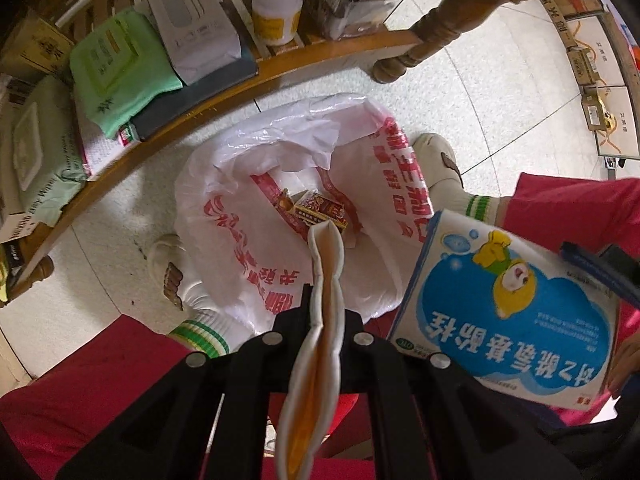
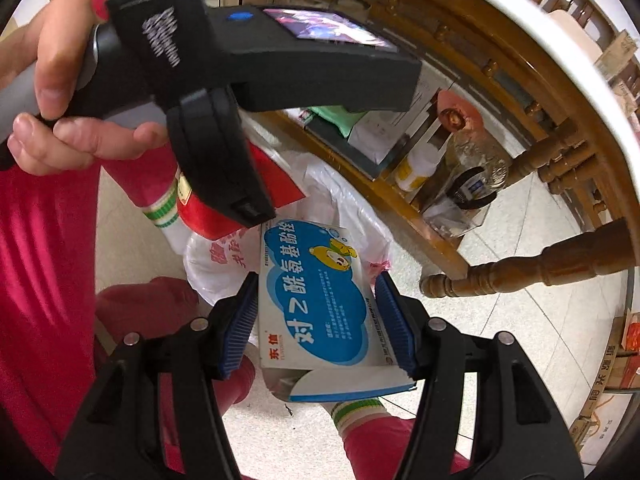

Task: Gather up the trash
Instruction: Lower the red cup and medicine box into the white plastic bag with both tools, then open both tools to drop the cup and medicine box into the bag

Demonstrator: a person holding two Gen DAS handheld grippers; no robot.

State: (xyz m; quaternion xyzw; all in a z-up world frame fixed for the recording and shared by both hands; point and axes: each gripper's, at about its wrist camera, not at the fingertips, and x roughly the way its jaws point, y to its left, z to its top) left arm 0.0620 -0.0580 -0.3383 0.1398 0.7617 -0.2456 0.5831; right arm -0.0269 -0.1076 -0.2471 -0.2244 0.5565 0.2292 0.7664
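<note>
Had the jaws of the left gripper (image 1: pixel 320 312) pinched shut on a flat white wrapper (image 1: pixel 326 264), and those of the right gripper (image 2: pixel 316 320) clamped across a blue medicine box (image 2: pixel 320 300). Held both pieces of trash above the plastic bag (image 1: pixel 224 216), itself lying open on the floor between two socked feet (image 1: pixel 436 160).

Stood to lose most through the plastic bag: limp, crumpled, its mouth partly folded inward, so likely to take a drop on the fold and shed it onto the floor beside the bag.

Could next have snagged the medicine box on the bag's rim, given its width and its place toward one side of the mouth; could also have knocked it against the left gripper, close by above the bag.

Might then have seen the wrapper, light and floppy, cling to a pad or drift down outside the bag.

Ran least risk with the small red-and-gold carton (image 1: pixel 320 208), already inside the bag; at worst struck by the falling box.
</note>
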